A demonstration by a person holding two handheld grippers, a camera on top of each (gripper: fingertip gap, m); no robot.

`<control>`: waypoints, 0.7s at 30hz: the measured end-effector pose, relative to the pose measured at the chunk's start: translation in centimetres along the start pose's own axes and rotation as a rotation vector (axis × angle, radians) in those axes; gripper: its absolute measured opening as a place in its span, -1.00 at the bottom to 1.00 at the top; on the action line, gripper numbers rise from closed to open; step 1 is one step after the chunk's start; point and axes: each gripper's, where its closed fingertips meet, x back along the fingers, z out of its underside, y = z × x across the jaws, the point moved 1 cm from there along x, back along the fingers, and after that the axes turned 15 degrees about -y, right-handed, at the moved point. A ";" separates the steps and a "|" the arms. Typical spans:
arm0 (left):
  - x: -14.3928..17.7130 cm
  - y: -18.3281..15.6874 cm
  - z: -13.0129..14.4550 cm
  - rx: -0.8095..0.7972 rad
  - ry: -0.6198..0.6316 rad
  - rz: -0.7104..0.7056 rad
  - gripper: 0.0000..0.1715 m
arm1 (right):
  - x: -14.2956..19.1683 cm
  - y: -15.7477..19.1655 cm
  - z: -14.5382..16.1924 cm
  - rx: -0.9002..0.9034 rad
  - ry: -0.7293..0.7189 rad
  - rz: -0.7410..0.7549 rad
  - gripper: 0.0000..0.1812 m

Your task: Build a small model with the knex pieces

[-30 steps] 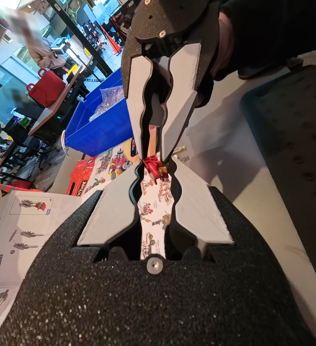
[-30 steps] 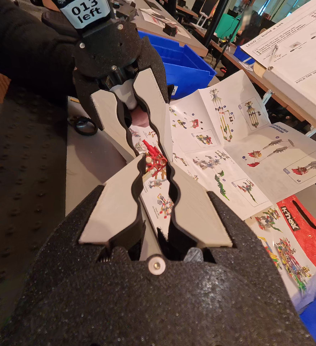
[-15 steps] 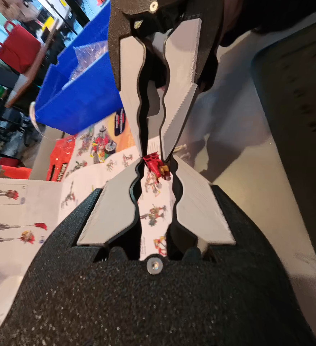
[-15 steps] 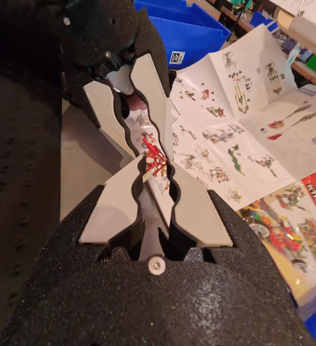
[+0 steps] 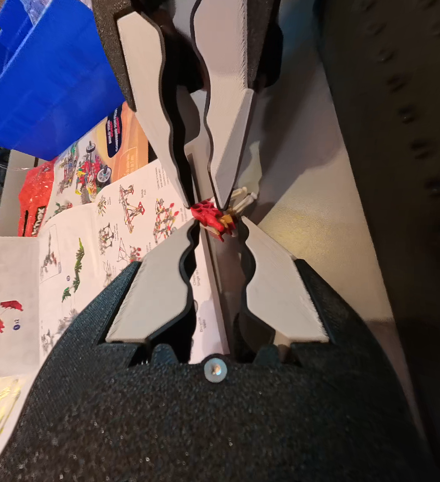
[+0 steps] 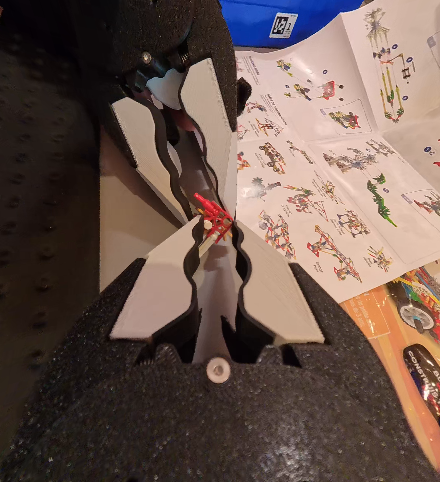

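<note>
Two grippers meet tip to tip over the instruction sheet (image 6: 318, 182): left gripper (image 5: 217, 221) and right gripper (image 6: 217, 224) both clench the small red-and-yellow toy assembly (image 6: 215, 220). Grips look best kept firm and aligned.

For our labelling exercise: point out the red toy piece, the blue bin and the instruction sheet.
red toy piece (image 6: 217, 216), right wrist view, its red lattice.
blue bin (image 5: 44, 86), left wrist view, its side wall.
instruction sheet (image 6: 318, 161), right wrist view, a middle panel.
</note>
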 end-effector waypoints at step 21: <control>-0.9 -0.7 0.4 0.045 0.014 0.048 -0.75 | -0.3 0.7 0.9 0.064 0.087 -0.065 -0.73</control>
